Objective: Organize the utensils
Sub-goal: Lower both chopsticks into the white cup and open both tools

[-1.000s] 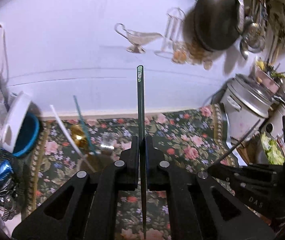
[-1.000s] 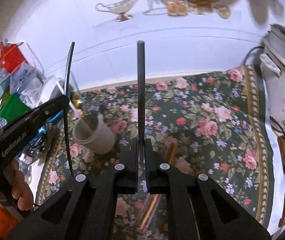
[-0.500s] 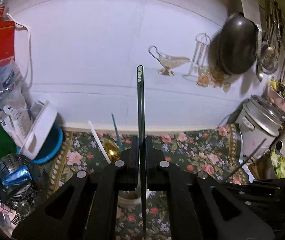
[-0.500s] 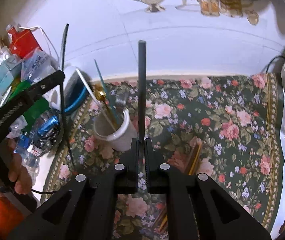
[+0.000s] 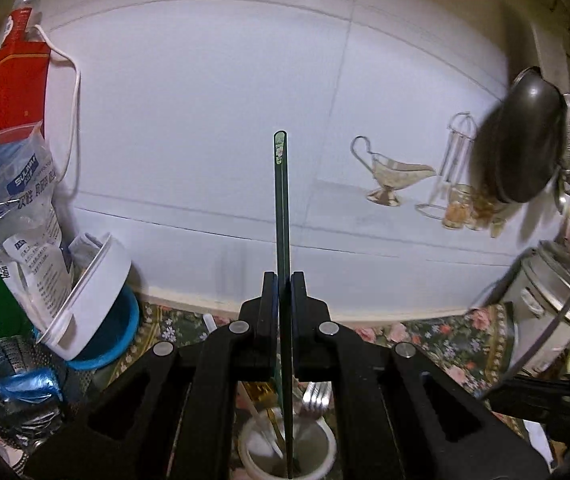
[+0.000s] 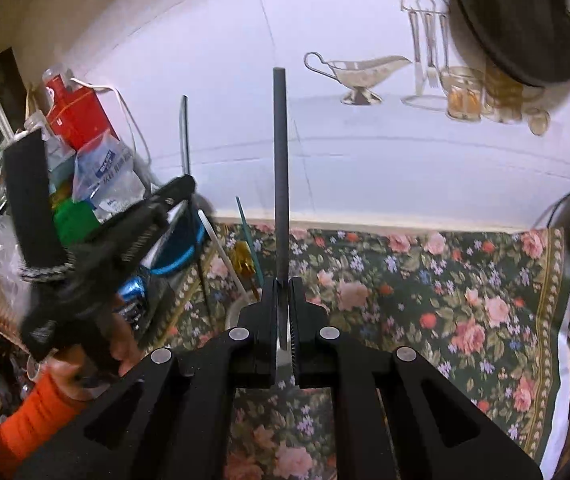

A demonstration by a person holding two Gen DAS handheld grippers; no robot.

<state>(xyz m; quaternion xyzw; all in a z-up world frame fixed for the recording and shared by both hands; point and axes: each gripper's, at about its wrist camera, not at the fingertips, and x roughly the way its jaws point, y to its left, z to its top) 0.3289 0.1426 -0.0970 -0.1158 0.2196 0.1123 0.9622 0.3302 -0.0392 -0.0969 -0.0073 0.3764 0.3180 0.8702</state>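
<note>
A home kitchen: a dark wok (image 5: pixel 525 140) hangs by a rice cooker (image 5: pixel 553 304) and a floral tablecloth (image 6: pixel 425 288).

Cup (image 5: pixel 289 454) on cloth (image 6: pixel 425 300), fork (image 5: pixel 315 394) in it — bowl (image 5: pixel 113 344) and bags (image 5: pixel 29 216) left; cooker (image 5: pixel 553 304) right; gravy boat (image 5: pixel 393 172) on wall behind.
</note>
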